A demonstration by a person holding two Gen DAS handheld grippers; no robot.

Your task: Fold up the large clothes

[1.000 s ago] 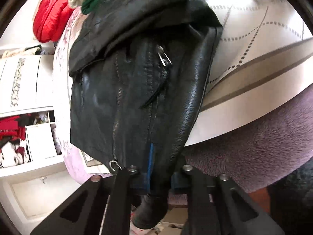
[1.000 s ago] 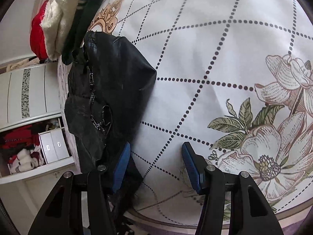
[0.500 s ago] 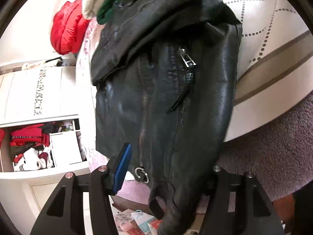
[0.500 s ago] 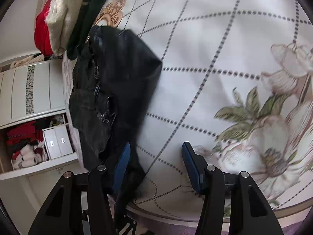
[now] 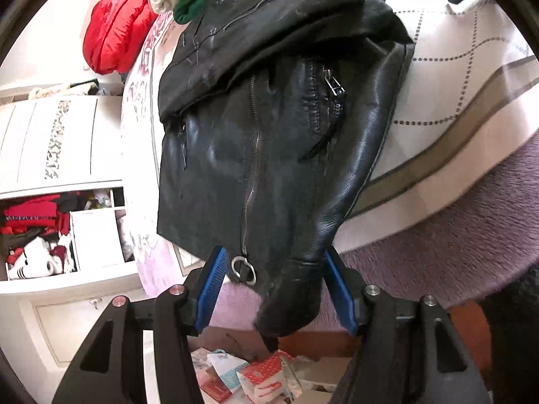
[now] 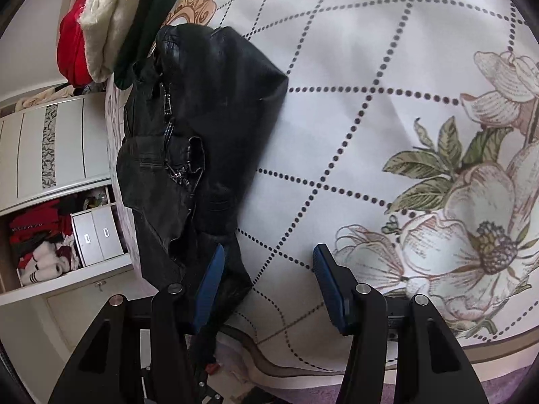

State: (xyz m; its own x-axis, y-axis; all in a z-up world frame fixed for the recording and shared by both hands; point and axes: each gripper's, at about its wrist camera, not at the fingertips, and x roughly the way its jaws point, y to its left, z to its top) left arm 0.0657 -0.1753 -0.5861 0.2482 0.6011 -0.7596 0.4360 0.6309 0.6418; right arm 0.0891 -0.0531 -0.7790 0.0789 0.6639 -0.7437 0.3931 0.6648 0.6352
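The left tool point(image 5: 273, 282) is spread wide, its blue pads on either side of the jacket's point(image 5: 269, 141) hanging sleeve end without pressing it; it holds nothing. A zipper ring point(image 5: 243, 268) dangles just beside the left pad. The right tool point(image 6: 267, 276) is also wide open and empty, its left pad over the jacket's lower part, its right pad over the bare bedspread point(image 6: 370, 134). The black leather jacket lies folded along the bed's left edge, its lower end drooping over the near edge. Beyond it, at the far left corner, sit a green garment point(image 6: 145, 23), a cream fleece point(image 6: 107, 23) and a red garment point(image 6: 69, 50).
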